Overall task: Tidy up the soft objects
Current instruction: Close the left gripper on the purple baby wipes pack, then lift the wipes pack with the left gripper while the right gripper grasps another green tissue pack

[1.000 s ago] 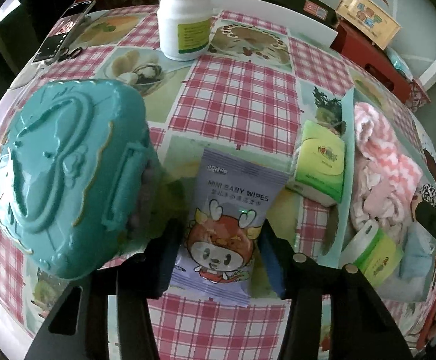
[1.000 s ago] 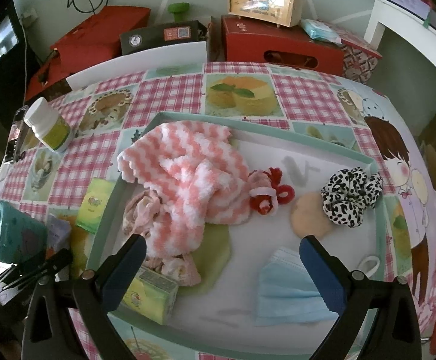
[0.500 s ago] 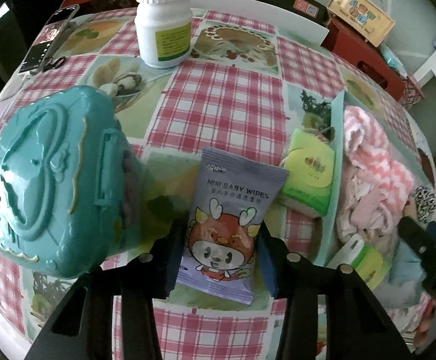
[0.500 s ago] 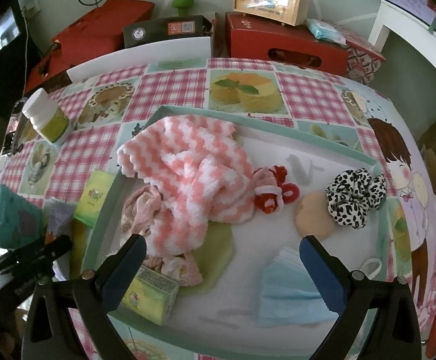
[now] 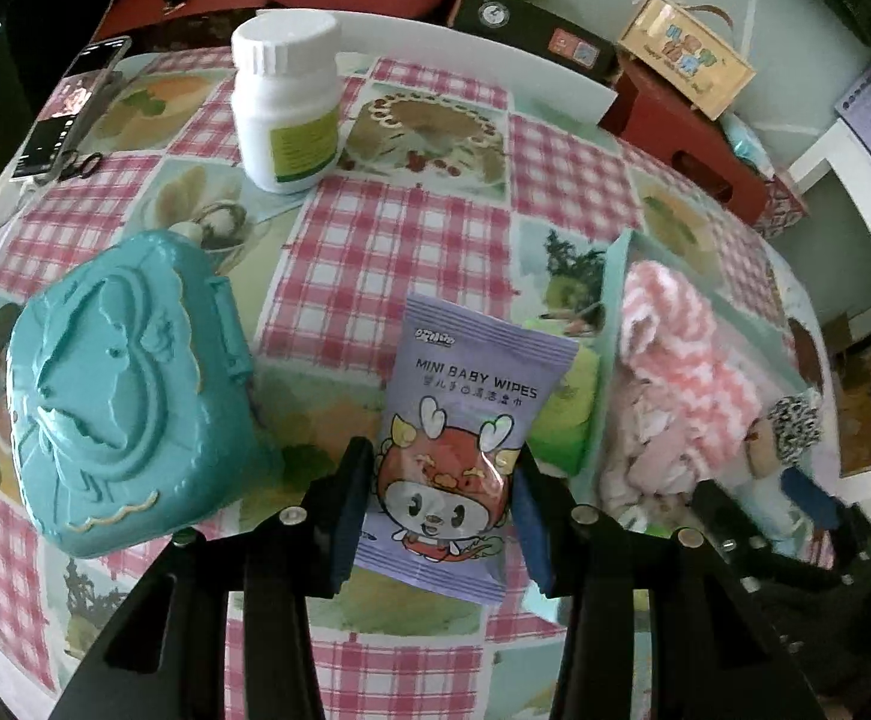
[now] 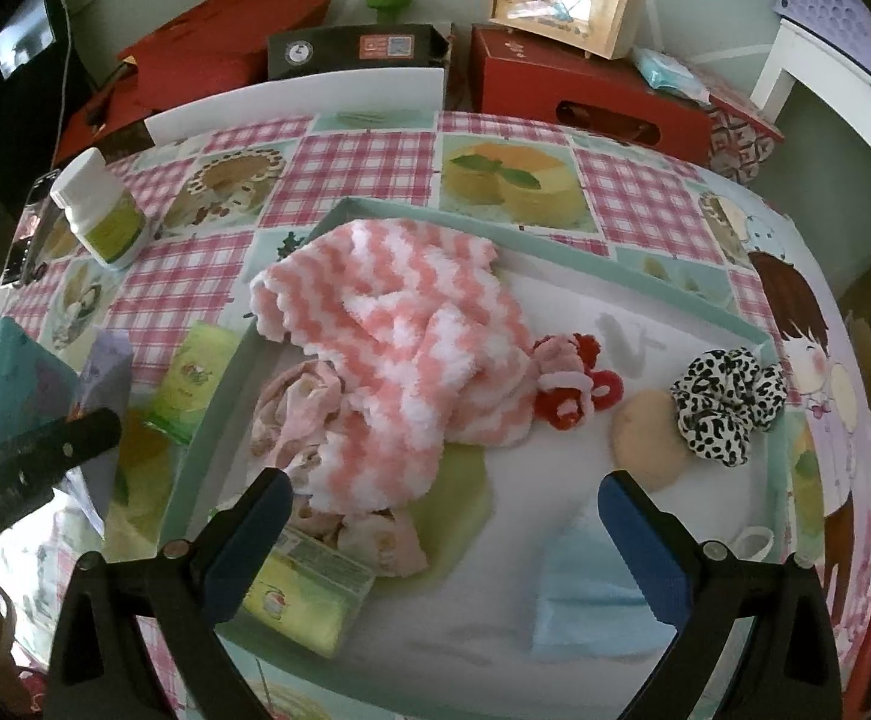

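Two grippers are ours: the left gripper [image 5: 444, 504] has its jaws clamped on the purple baby wipes pack [image 5: 465, 420], lifted off the counter [image 5: 387, 252] between the teal case [image 5: 117, 384] and the tray [image 6: 555, 258]. Our right gripper [image 6: 441, 540] hovers over the tray with jaws wide, nothing between them, above the pink striped towel [image 6: 387, 312].

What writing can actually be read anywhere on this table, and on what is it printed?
"MINI BABY WIPES": purple wipes pack between the left gripper fingers.
Small logo and the line of characters on that pack: unreadable.
White bottle label: too blurred.
Green tissue packs: print too small.
Wooden box lettering: blurred.
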The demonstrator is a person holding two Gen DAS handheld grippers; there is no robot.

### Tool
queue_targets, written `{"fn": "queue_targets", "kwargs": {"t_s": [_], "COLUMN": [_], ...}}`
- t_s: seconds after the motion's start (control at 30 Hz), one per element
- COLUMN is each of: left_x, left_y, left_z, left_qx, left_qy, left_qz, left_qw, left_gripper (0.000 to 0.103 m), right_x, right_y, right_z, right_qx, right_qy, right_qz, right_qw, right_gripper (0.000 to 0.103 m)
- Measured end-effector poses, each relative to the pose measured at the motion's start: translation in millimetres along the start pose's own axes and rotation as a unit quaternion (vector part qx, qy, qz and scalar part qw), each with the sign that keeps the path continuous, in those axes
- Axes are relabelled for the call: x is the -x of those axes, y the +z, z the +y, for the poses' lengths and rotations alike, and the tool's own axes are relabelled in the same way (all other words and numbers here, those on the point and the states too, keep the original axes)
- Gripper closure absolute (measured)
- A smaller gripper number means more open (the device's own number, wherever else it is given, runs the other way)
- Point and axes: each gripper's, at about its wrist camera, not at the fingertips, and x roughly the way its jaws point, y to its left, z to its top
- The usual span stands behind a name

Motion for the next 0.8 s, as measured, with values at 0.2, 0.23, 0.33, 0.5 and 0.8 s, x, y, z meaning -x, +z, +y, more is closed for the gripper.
{"fn": "queue_targets", "kwargs": {"t_s": [0.2, 0.23, 0.33, 0.5, 0.8], "left_x": [3, 5, 7, 11, 16], "left_y": [4, 2, -1, -3, -7], "left_z": [-7, -5, 2, 11, 29], "left_qx": [-0.008, -0.006, 0.001, 0.011, 0.031], "left_qy": [-0.014, -0.014, -0.013, -0.010, 0.002], "left_qz": [-0.005, -0.003, -0.003, -0.008, -0.015], "left_qw": [0.9999, 0.9999, 0.9999, 0.9999, 0.9994], "left_gripper": [0.057, 0.057, 0.057, 0.057, 0.057], "right_x": [-3, -4, -5, -6, -6], "right_y": [0, -1, -1, -2, -2], "right_z": [0, 0, 0, 3, 5], "right_qx": [0.000, -0.001, 0.001, 0.007, 0.010], "right_qy": [-0.002, -0.002, -0.005, -0.006, -0.006], "right_qz": [0.004, 0.005, 0.006, 0.008, 0.007], "right_qw": [1.000, 1.000, 1.000, 1.000, 1.000], "right_gripper": [0.000, 0.000, 0.000, 0.000, 0.000]}}
